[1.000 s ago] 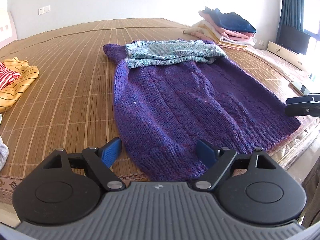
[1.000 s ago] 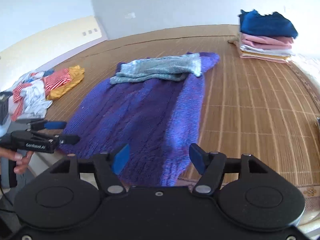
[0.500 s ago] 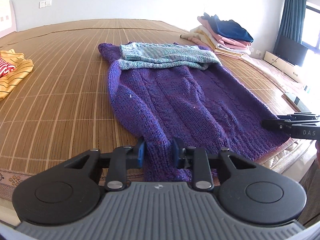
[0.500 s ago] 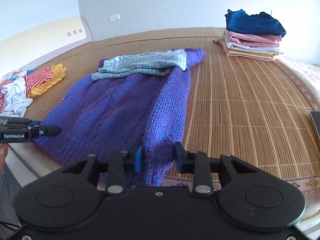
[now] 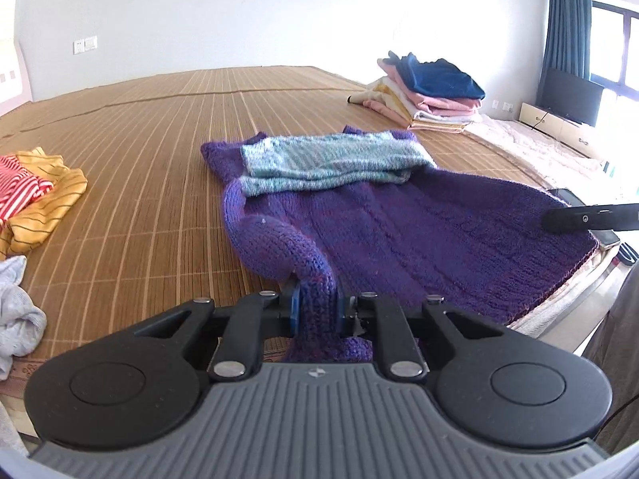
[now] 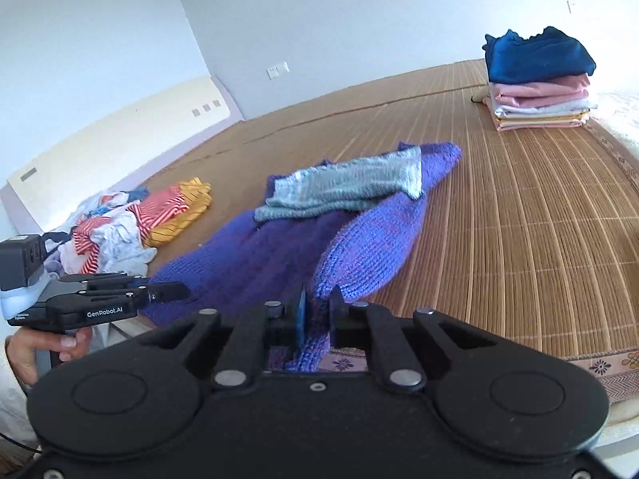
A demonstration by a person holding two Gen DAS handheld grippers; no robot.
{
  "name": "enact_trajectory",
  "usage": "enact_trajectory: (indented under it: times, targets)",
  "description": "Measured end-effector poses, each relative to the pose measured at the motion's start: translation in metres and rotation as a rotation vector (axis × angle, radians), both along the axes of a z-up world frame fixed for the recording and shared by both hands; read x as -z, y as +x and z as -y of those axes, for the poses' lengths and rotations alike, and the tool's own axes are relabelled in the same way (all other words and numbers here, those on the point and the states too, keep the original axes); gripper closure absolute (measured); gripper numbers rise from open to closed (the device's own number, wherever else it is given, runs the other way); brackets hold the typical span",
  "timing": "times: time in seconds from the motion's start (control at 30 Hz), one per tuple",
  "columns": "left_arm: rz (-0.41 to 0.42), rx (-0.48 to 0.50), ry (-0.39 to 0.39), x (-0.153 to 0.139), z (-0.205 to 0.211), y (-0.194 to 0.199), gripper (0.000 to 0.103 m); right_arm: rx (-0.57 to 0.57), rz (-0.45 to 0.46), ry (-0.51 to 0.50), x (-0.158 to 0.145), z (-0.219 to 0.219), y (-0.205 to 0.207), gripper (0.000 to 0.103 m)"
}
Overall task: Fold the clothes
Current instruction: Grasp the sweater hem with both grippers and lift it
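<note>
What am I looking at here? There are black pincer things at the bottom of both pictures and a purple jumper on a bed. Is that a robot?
No robot: a person holds a hand-held pincer in each hand, each carrying a wide-angle camera looking along its fingers. One picture comes from the left gripper, the other from the right gripper. Both are shut on the near hem corners of the purple sweater, lifting them off the bamboo mat. Its pale blue sleeves lie folded across the top. Beyond sit a folded stack and an unfolded pile.
</note>
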State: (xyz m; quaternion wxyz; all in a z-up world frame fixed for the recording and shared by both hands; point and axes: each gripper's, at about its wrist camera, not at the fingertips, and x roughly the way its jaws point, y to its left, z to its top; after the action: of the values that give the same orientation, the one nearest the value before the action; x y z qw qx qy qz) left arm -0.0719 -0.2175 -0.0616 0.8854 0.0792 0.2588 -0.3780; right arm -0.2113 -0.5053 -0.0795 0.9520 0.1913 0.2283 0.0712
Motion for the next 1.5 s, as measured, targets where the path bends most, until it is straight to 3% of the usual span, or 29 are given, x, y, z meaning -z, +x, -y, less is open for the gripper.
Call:
enact_trajectory:
  times: [0.17, 0.33, 0.43, 0.53, 0.67, 0.77, 0.87, 1.0, 1.2, 1.33, 1.47, 1.5]
  targets:
    - [0.046, 0.007, -0.086, -0.042, -0.018, -0.014, 0.085, -0.048, 0.076, 0.037, -0.035, 0.002, -0.021, 0.091]
    - [0.107, 0.015, -0.126, -0.079, -0.022, -0.019, 0.085, -0.064, 0.160, -0.002, -0.070, 0.003, -0.028, 0.095]
    - [0.096, 0.016, -0.129, -0.086, -0.013, -0.003, 0.084, -0.046, 0.179, -0.040, -0.084, 0.009, -0.014, 0.096]
    - [0.057, -0.020, -0.114, -0.080, 0.002, 0.019, 0.084, -0.004, 0.135, -0.128, -0.086, 0.013, 0.020, 0.096]
    - [0.019, -0.031, -0.133, -0.073, 0.010, 0.036, 0.084, -0.063, 0.044, -0.198, -0.062, -0.001, 0.044, 0.090]
    - [0.023, -0.034, -0.127, -0.071, 0.015, 0.043, 0.084, -0.164, -0.006, -0.218, -0.033, -0.020, 0.044, 0.072]
    - [0.022, -0.036, -0.126, -0.070, 0.016, 0.048, 0.084, -0.301, -0.036, -0.304, -0.009, -0.055, 0.036, 0.065]
    - [0.022, -0.045, -0.112, -0.066, 0.019, 0.048, 0.084, -0.486, -0.024, -0.448, 0.008, -0.103, 0.020, 0.034]
    - [0.021, -0.056, -0.098, -0.063, 0.013, 0.042, 0.084, -0.609, 0.007, -0.732, 0.021, -0.152, 0.014, 0.026]
    - [0.016, -0.061, -0.086, -0.061, 0.009, 0.039, 0.084, -0.683, 0.050, -0.936, 0.037, -0.178, 0.010, 0.026]
    - [0.018, -0.059, -0.078, -0.060, 0.007, 0.037, 0.084, -0.679, 0.085, -1.041, 0.051, -0.192, 0.014, 0.035]
    - [0.018, -0.059, -0.076, -0.060, 0.007, 0.036, 0.084, -0.674, 0.091, -1.042, 0.051, -0.193, 0.015, 0.043]
